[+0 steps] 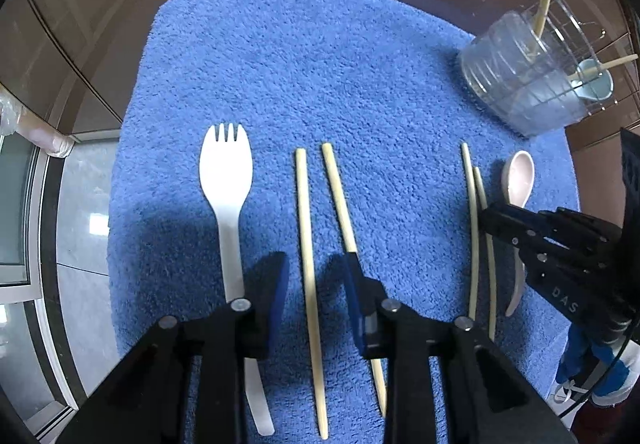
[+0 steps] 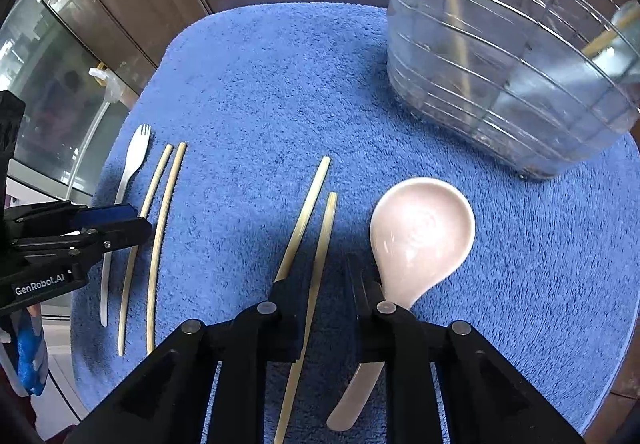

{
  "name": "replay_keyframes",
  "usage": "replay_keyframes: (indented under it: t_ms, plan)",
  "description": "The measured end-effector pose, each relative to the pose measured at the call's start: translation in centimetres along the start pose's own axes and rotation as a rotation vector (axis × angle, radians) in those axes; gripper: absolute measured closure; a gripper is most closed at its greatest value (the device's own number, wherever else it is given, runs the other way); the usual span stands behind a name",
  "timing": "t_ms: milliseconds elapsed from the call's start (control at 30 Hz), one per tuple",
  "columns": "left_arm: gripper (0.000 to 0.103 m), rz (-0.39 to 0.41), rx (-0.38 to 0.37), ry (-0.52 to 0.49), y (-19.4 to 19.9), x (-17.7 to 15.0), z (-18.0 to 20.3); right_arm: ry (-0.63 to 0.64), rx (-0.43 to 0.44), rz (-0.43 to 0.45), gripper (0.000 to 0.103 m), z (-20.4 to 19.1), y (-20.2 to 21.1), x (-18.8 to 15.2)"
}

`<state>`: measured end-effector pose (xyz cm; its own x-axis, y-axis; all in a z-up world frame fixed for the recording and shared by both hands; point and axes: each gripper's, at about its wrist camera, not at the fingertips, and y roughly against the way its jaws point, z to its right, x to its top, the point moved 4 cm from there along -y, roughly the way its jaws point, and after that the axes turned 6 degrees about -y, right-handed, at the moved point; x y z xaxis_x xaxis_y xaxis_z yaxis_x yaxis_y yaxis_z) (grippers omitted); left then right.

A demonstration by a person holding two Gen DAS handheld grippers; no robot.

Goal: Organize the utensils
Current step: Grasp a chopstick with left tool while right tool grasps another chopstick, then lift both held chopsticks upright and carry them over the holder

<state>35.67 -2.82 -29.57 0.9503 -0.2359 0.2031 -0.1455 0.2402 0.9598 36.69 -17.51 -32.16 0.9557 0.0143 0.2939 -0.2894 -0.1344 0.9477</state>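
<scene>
Left gripper [image 1: 316,276] held low, jaws parted, blue-padded fingers [image 1: 280,284] pointing forward, right gripper [image 2: 320,284] alongside, black fingers [image 2: 286,296] likewise apart, both tilted downward, each visible in the other's view.

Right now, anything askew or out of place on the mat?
Nothing spilled or broken. Slightly odd: the right chopstick pair is staggered, tips uneven and converging, unlike the tidier left pair. Spork and pink spoon lie flat on the blue mat. The holder stands upright, with utensils already in it.
</scene>
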Motion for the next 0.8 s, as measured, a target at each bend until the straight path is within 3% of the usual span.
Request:
replay_keyframes:
  t_ms: [333, 567, 800]
  plan:
    - [0.096, -0.002, 0.121, -0.026, -0.7, 0.4, 0.9, 0.066, -0.107, -0.020, 0.090, -2.6, -1.4, 1.5]
    - [0.098, 0.020, 0.085, 0.028, -0.4, 0.0, 0.5, 0.044, -0.125, -0.008, 0.095, -3.7, -1.4, 0.9]
    - [0.098, 0.065, 0.069, 0.025, 1.5, -1.4, 0.4, -0.022, -0.063, 0.009, 0.098, -3.6, -0.1, 0.1]
